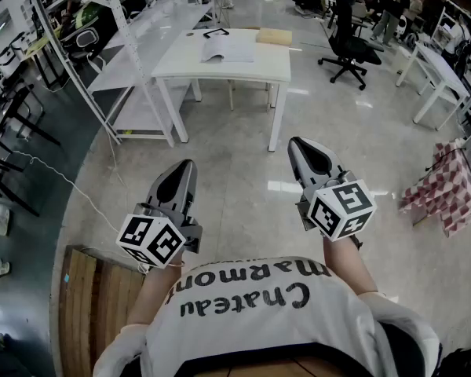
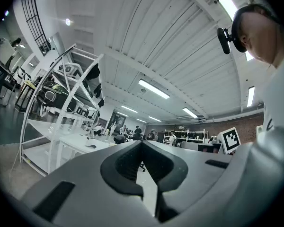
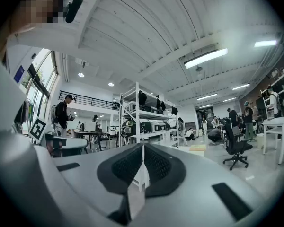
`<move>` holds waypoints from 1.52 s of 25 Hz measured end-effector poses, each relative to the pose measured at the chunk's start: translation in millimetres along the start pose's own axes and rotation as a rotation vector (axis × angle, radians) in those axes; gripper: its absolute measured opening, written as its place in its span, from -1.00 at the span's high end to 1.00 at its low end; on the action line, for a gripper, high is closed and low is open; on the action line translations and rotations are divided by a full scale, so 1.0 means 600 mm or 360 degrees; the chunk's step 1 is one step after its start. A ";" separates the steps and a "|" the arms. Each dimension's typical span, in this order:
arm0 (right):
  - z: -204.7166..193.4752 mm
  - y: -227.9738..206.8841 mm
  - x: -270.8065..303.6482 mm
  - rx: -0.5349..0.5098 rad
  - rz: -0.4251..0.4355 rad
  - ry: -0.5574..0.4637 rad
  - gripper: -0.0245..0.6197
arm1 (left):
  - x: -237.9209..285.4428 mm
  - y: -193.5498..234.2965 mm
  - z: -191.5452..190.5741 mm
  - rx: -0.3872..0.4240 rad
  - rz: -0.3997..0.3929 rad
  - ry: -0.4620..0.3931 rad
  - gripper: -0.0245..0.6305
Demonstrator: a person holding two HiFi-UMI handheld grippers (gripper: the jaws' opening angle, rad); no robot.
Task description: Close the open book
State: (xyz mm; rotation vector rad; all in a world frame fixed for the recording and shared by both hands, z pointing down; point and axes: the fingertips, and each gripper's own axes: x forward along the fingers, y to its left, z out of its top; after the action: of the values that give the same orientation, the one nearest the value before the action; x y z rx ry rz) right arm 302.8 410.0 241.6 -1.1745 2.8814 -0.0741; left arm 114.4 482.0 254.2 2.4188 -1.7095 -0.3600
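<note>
The open book (image 1: 228, 49) lies flat, pages up, on a white table (image 1: 220, 71) far ahead of me. I stand well back from it on the shiny floor. My left gripper (image 1: 188, 164) and my right gripper (image 1: 295, 142) are held side by side at waist height, both pointing toward the table, far short of it. Each is shut with nothing between its jaws. In the left gripper view the jaw tips (image 2: 142, 143) meet, and the table shows small in the distance. In the right gripper view the jaw tips (image 3: 143, 148) also meet.
A tan flat box (image 1: 274, 36) lies on the table right of the book. White shelving racks (image 1: 133, 30) run along the left. A black office chair (image 1: 347, 42) stands at the right, a checkered cloth (image 1: 451, 187) further right, and a wooden pallet (image 1: 90, 297) by my left side.
</note>
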 end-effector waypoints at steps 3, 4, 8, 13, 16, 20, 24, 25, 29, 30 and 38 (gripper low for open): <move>-0.007 0.003 0.012 0.0040 0.0017 0.0016 0.81 | 0.003 0.007 -0.002 -0.0025 -0.0004 0.0006 0.85; -0.009 0.004 0.015 0.0053 0.0022 0.0020 0.81 | 0.004 0.009 -0.003 -0.0030 -0.0006 0.0010 0.85; -0.009 -0.001 0.033 0.0072 0.0012 0.0015 0.81 | 0.009 0.023 0.000 -0.0027 -0.0015 0.0014 0.85; -0.008 -0.004 0.060 0.0143 -0.0006 -0.0034 0.81 | 0.010 0.056 0.006 -0.0035 -0.0007 0.0016 0.85; -0.010 -0.003 0.079 0.0244 0.0000 -0.0057 0.81 | 0.013 0.076 0.007 -0.0036 -0.0022 0.0018 0.85; -0.039 0.009 0.099 0.0212 -0.0032 -0.0004 0.81 | 0.014 0.102 0.006 -0.0046 -0.0053 0.0000 0.85; -0.073 0.017 0.124 0.0177 -0.0041 0.0080 0.81 | 0.022 0.138 -0.007 -0.0089 -0.0034 0.0013 0.85; -0.075 0.015 0.132 0.0175 -0.0043 0.0092 0.81 | 0.027 0.147 -0.010 -0.0103 -0.0024 0.0030 0.85; -0.057 -0.010 0.167 0.0169 -0.0058 0.0045 0.81 | 0.057 0.172 -0.010 -0.0094 -0.0026 0.0052 0.85; -0.057 -0.018 0.180 0.0163 -0.0056 0.0043 0.81 | 0.066 0.179 -0.008 -0.0092 -0.0030 0.0039 0.85; -0.046 -0.107 0.325 0.0132 0.0049 0.0046 0.81 | 0.196 0.242 0.024 -0.0077 0.0018 -0.0075 0.85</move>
State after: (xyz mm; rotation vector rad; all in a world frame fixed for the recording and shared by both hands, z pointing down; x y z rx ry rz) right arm 207.3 228.6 270.9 -1.1239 2.8889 -0.2096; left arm 16.4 322.7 266.7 2.3843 -1.7120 -0.4546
